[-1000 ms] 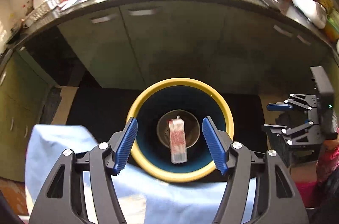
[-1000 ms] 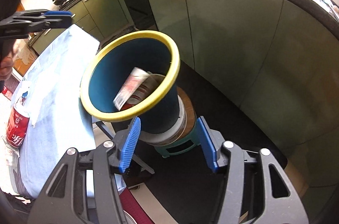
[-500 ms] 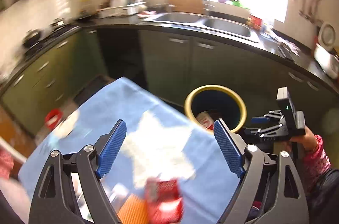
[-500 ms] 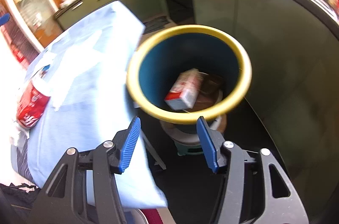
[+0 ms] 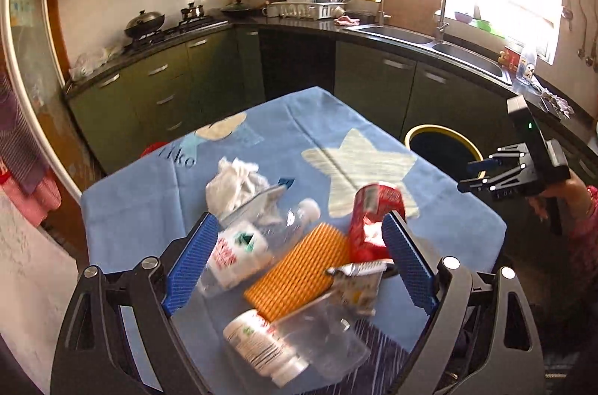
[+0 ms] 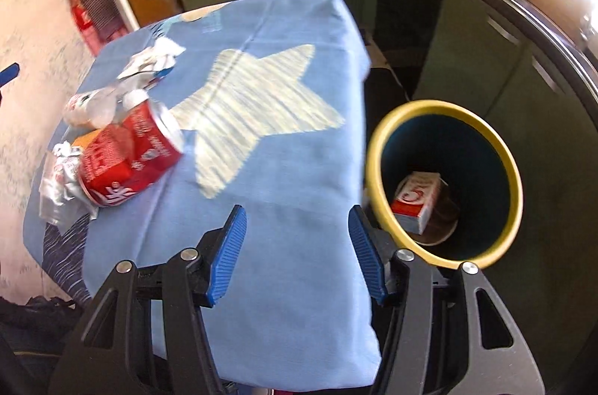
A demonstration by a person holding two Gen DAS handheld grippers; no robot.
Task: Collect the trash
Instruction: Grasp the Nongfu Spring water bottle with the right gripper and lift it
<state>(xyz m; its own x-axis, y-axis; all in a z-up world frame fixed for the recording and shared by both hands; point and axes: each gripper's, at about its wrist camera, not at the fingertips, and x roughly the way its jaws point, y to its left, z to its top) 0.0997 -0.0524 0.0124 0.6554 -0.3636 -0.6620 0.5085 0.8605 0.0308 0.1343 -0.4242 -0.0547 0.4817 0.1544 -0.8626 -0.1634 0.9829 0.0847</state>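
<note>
One carton [image 6: 418,198] sits in your bin [image 6: 377,167]; can [image 5: 375,213], bottles, probably tissue remain; left gripper [image 5: 299,264] opening empty, right gripper [image 6: 299,245] unclenched.

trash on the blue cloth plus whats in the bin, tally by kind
clear plastic bottles: 2
red can: 1
orange ribbed piece: 1
crumpled white paper: 1
crumpled foil wrapper: 1
red and white carton in the bin: 1
total: 7

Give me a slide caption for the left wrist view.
Left gripper, jaws opening, hovers over crushed red can, orange ribbed sponge and clear plastic bottles on blue star tablecloth.
</note>
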